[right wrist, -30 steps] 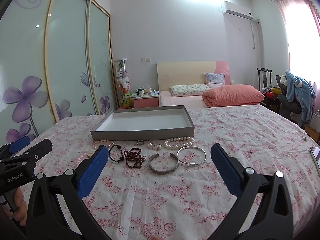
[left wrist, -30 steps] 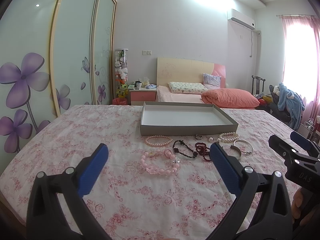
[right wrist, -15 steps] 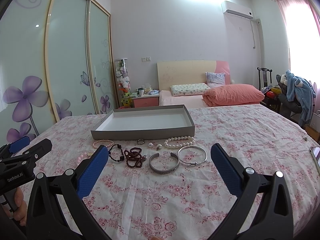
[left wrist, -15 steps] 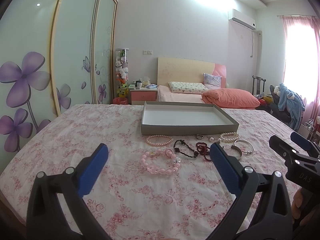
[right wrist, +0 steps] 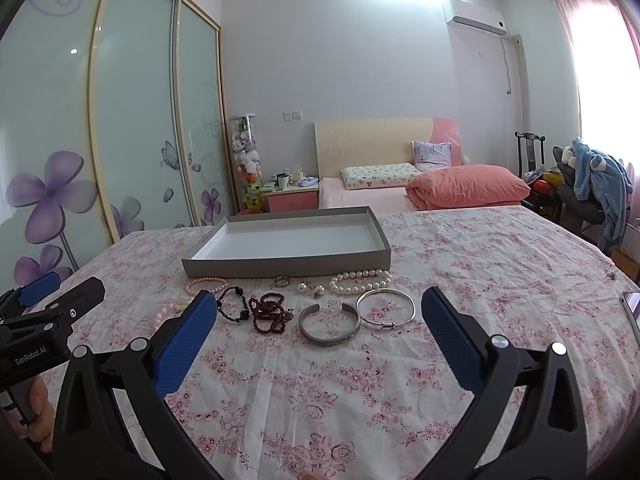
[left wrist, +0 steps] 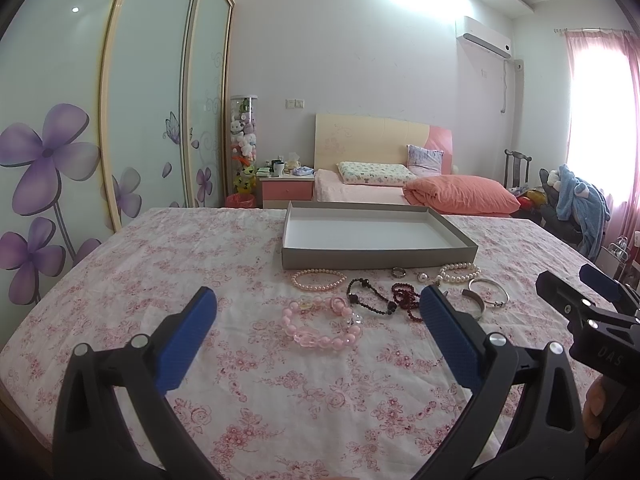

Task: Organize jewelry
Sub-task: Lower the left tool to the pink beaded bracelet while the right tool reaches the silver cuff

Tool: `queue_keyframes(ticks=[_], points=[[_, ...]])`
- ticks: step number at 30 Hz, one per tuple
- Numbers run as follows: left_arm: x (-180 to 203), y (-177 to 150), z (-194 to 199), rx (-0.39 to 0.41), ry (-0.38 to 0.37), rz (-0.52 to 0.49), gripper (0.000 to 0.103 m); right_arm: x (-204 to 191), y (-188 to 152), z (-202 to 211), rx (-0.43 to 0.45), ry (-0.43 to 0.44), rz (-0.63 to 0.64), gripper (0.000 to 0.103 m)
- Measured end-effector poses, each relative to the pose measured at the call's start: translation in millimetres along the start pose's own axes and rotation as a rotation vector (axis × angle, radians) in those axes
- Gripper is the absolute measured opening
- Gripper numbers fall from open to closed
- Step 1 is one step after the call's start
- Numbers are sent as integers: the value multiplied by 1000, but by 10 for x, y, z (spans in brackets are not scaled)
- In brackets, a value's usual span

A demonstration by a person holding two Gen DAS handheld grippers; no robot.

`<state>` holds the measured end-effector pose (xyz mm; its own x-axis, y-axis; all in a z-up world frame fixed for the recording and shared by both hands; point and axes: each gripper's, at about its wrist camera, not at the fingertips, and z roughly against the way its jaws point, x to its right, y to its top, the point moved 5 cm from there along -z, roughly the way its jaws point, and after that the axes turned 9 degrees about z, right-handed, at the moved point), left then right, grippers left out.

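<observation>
Both of my tools hung spread wide and empty over the floral-covered table [right wrist: 500,264], almost exactly where they had been a second before; the only change was a slight creep of the left tool [left wrist: 316,308] toward the pink bead bracelet [left wrist: 320,322], which lay framed between its blue pads. The right tool [right wrist: 320,308] faced the silver cuff [right wrist: 330,326] and the thin silver bangle [right wrist: 386,307] just beside it. Nothing had been picked up, and the grey tray [right wrist: 288,266] at the far side sat bare. The remaining pieces lay strung along the tray's near wall: a pink pearl bracelet [left wrist: 318,279], a black bead bracelet [right wrist: 234,306], a dark red bead strand [right wrist: 270,312], a ring [right wrist: 282,281], loose pearl studs [right wrist: 310,288] and a white pearl bracelet [right wrist: 360,281]. I judged the sorting had not yet begun, with the pink bead bracelet the likely first grasp.
</observation>
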<state>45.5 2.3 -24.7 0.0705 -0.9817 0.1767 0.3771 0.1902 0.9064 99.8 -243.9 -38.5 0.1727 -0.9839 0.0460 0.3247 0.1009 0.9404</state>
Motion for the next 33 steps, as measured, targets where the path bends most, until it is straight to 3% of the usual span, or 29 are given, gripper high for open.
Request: queue_keyframes(ticks=[3,8,14,19,27,33], points=[[15,9,-55,-16,12,-6,99,-31,-81,-74,-19,6,-2,101],[-43,7,-271,-97,42,-28,99,58,-188,-356,-190,82,-64,101],[-165,-77,-658,-268,43,-32,99,201,-405,-782,-438,126,-167,101],[-282,-193,-972,-415,54,-16,99,164,-533,-1060,-569,116,-135,94],[-351,-209,-1169,-460,79,-45,99,-143,-473,-1191,-599,63,33,84],[-405,-179,-1276,-468,91,-48,97,-269,-372,-1242,-582,49,63,75]])
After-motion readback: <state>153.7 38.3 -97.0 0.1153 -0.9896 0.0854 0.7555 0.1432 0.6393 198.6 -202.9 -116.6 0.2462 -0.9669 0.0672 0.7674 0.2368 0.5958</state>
